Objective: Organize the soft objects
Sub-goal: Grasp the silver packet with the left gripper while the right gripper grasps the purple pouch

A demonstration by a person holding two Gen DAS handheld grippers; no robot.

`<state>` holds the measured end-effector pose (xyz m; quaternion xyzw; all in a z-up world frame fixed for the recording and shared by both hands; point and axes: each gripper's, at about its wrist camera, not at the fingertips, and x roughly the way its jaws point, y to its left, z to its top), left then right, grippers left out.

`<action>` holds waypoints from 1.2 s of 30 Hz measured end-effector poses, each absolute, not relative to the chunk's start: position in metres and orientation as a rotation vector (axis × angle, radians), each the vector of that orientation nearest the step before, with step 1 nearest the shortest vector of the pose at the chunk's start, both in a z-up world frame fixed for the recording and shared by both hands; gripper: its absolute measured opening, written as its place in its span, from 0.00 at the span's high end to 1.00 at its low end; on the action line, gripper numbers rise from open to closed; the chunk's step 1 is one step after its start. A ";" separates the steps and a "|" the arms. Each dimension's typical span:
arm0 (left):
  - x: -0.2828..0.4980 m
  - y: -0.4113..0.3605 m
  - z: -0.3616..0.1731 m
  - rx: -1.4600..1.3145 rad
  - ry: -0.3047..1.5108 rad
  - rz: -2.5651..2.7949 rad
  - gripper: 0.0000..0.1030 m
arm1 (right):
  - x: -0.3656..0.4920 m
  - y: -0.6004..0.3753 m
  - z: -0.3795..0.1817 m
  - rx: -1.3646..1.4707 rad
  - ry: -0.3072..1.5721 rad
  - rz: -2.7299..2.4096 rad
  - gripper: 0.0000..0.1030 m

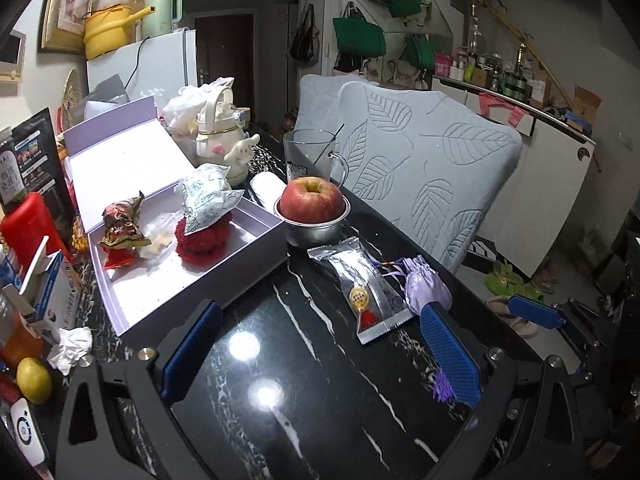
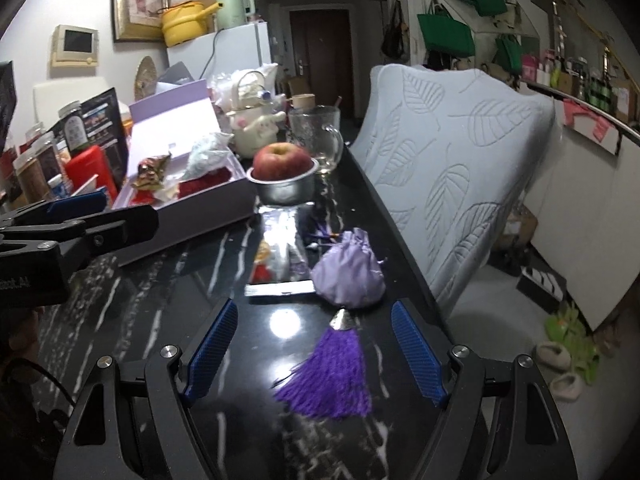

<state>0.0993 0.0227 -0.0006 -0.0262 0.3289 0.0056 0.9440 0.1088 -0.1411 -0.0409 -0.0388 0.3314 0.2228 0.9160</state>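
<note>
A lilac drawstring pouch [image 2: 347, 276] with a purple tassel [image 2: 332, 376] lies on the black marble table, just ahead of my open right gripper [image 2: 312, 320], the tassel between its fingers. It also shows in the left wrist view [image 1: 426, 284], beside a silver snack packet [image 1: 360, 288]. My left gripper [image 1: 320, 320] is open and empty over bare table. An open lilac box [image 1: 248, 258] at the left holds a red fuzzy object [image 1: 202, 240], a white printed pouch [image 1: 206, 200] and wrapped snacks [image 1: 122, 226].
A red apple [image 1: 312, 200] sits in a metal bowl [image 1: 312, 232] behind the packet, with a glass mug [image 1: 310, 156] and a white toy kettle [image 1: 220, 128] further back. A leaf-patterned cushioned chair back [image 1: 420, 160] lines the table's right edge. Clutter stands at the left.
</note>
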 end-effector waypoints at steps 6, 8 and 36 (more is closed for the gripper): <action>0.122 0.027 -0.010 -0.074 0.705 0.020 0.02 | 0.136 -0.146 -0.053 -0.074 0.720 0.433 0.22; 0.130 0.029 -0.013 -0.083 0.712 0.024 0.02 | 0.145 -0.146 -0.056 -0.071 0.733 0.431 0.22; 0.216 0.009 -0.060 -0.124 0.881 -0.066 0.02 | 0.205 -0.171 -0.090 0.058 0.914 0.416 0.52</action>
